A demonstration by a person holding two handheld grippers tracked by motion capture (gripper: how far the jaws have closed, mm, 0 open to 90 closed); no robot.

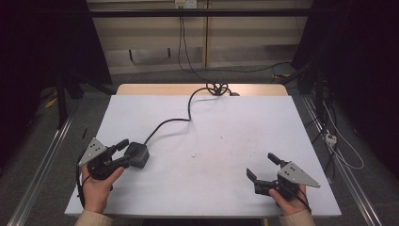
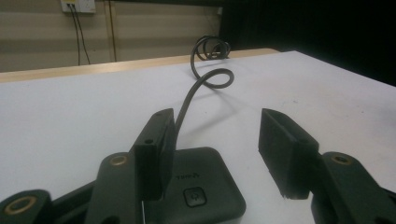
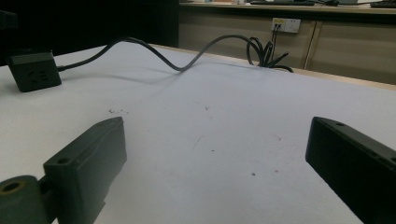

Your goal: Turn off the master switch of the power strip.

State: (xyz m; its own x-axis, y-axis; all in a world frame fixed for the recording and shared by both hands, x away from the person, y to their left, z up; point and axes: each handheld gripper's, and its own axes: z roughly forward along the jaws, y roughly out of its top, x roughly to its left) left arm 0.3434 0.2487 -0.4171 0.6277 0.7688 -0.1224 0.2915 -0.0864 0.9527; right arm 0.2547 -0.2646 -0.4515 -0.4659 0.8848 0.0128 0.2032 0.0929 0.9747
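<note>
Step in hand: the left gripper (image 1: 123,151) is closing in on the black power adapter box (image 1: 138,155) at the near left of the white table (image 1: 226,132); I'd call it the approach to a grasp, not a hold yet.
Left jaws: standing wide apart, straddling the box's near end; in the left gripper view the box (image 2: 201,189) is lying flat below and between them, with its button facing up.
Cable: the black cable (image 1: 179,117) is running from the box towards the coil (image 1: 216,88) at the far edge.
Right gripper: the right gripper (image 1: 263,167) is waiting near the right front corner, jaws spread wide, holding nothing.
Next move: probably sliding the left jaws further over the box, squaring them to its sides, then squeezing.
</note>
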